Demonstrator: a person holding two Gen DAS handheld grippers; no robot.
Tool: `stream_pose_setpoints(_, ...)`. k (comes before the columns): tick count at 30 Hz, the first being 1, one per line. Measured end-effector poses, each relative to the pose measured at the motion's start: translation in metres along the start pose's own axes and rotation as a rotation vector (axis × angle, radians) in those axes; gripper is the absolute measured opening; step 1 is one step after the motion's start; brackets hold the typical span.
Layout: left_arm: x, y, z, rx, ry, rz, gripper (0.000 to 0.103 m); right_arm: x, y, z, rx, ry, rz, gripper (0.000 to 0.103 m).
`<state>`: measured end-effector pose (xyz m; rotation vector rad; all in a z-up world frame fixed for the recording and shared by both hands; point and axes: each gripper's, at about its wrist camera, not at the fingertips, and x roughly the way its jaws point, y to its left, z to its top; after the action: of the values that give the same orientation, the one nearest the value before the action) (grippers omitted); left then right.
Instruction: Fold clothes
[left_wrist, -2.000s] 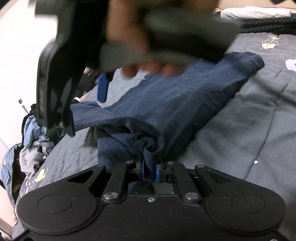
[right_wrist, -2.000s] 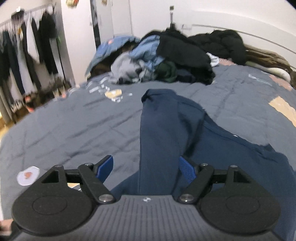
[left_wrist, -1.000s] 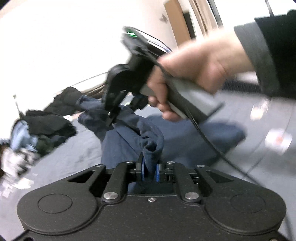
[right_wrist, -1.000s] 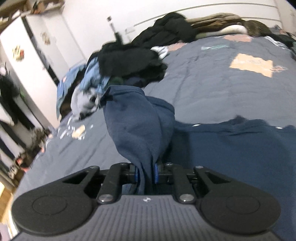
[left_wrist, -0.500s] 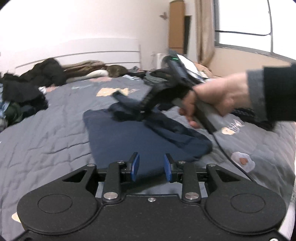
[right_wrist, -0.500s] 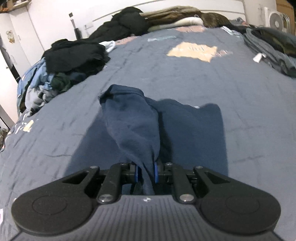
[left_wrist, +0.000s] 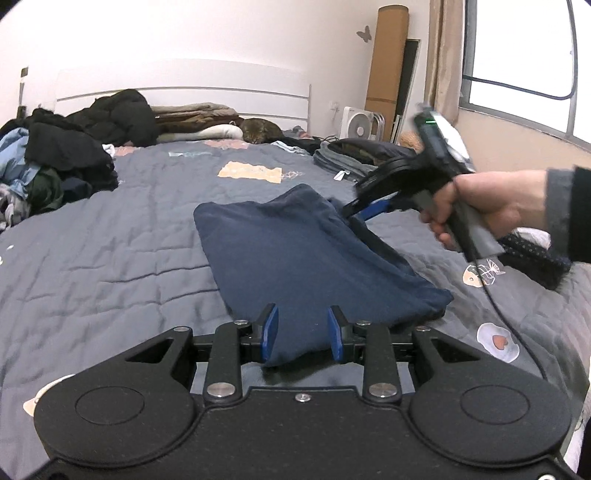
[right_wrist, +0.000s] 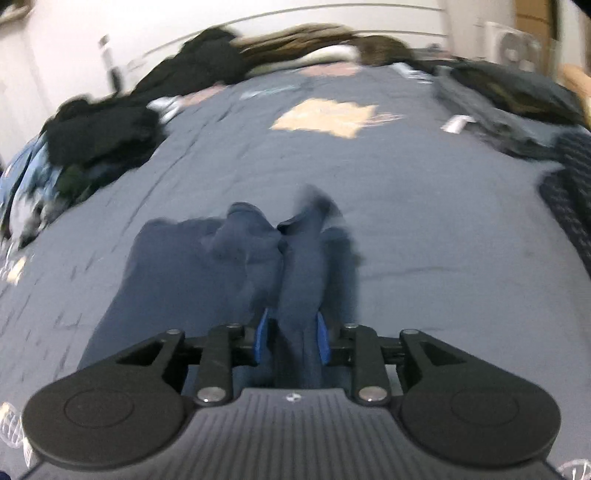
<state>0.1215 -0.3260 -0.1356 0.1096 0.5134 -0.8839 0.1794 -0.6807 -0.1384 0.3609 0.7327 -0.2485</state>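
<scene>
Both of my two-finger grippers sit over the folded navy-blue cotton garment (left_wrist: 295, 254) that lies flat on the grey quilted bedspread (left_wrist: 110, 266). On my left gripper (left_wrist: 303, 334) the blue-padded jaws stand apart, straddling the near edge of the garment without pinching it. My right gripper (right_wrist: 291, 338), seen from the left wrist in my right hand (left_wrist: 491, 210), points at the far right corner of the garment; its own view is blurred, its blue pads stand a little apart with a raised ridge of the navy cloth between them, and I cannot tell whether they grip it. A heap of dark and light-blue unfolded clothes (left_wrist: 55, 166) lies well apart at the left side of the bed, and a stack of folded grey garments (left_wrist: 354, 155) rests beyond the far right corner
</scene>
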Motion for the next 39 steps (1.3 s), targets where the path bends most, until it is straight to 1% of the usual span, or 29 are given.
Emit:
stream_pose_setpoints(2,0.001,0.003,0.000,-0.008,0.003,0.007,0.031,-0.017,-0.010,-0.003,0.050,-0.042,0.008,0.036)
stream_pose_setpoints(3,0.001,0.003,0.000,-0.008,0.006,0.012,0.032,-0.030,-0.011,-0.007,0.048,-0.066,0.011,0.039)
stream_pose_setpoints(4,0.002,0.004,-0.001,-0.005,0.011,0.020,0.032,-0.041,-0.009,-0.015,0.035,-0.086,0.017,0.040)
stream_pose_setpoints(8,0.008,0.007,-0.005,0.002,0.031,0.047,0.032,-0.079,0.006,-0.056,-0.027,-0.140,0.054,0.054)
stream_pose_setpoints(10,0.008,0.006,-0.007,0.003,0.040,0.057,0.032,-0.081,0.013,-0.078,-0.061,-0.124,0.066,0.056)
stream_pose_setpoints(12,0.007,0.004,-0.009,0.014,0.044,0.059,0.032,-0.077,0.017,-0.094,-0.076,-0.113,0.053,0.056)
stream_pose_setpoints(16,0.008,0.000,-0.013,0.051,0.045,0.070,0.033,-0.073,0.013,-0.110,-0.023,-0.106,0.053,0.056)
stream_pose_setpoints(17,0.009,-0.002,-0.015,0.082,0.046,0.081,0.033,-0.075,0.011,-0.112,-0.019,-0.108,0.052,0.056)
stream_pose_setpoints(20,0.015,-0.015,-0.028,0.242,0.059,0.139,0.035,-0.083,0.008,-0.116,-0.040,-0.120,0.032,0.056)
stream_pose_setpoints(22,0.019,-0.023,-0.036,0.340,0.065,0.173,0.036,-0.089,0.000,-0.119,-0.025,-0.131,0.030,0.056)
stream_pose_setpoints(24,0.023,-0.031,-0.043,0.406,0.063,0.194,0.037,-0.089,-0.007,-0.122,-0.004,-0.105,0.045,0.056)
stream_pose_setpoints(27,0.027,-0.041,-0.052,0.499,0.056,0.226,0.037,-0.088,-0.011,-0.126,-0.009,-0.067,0.052,0.056)
stream_pose_setpoints(29,0.029,-0.046,-0.054,0.533,0.035,0.262,0.037,-0.087,-0.010,-0.129,-0.018,-0.056,0.059,0.056)
stream_pose_setpoints(34,0.038,-0.056,-0.055,0.653,0.021,0.340,0.037,-0.080,-0.002,-0.133,-0.028,-0.044,0.090,0.056)
stream_pose_setpoints(35,0.041,-0.058,-0.054,0.673,0.021,0.348,0.037,-0.079,-0.001,-0.132,-0.019,-0.046,0.099,0.055)
stream_pose_setpoints(37,0.046,-0.062,-0.053,0.714,0.020,0.364,0.037,-0.075,-0.003,-0.130,0.019,-0.042,0.110,0.046)
stream_pose_setpoints(38,0.048,-0.064,-0.052,0.735,0.020,0.372,0.037,-0.075,-0.004,-0.130,0.038,-0.048,0.116,0.031)
stream_pose_setpoints(39,0.051,-0.066,-0.051,0.756,0.019,0.380,0.037,-0.076,-0.007,-0.129,0.058,-0.056,0.124,0.024)
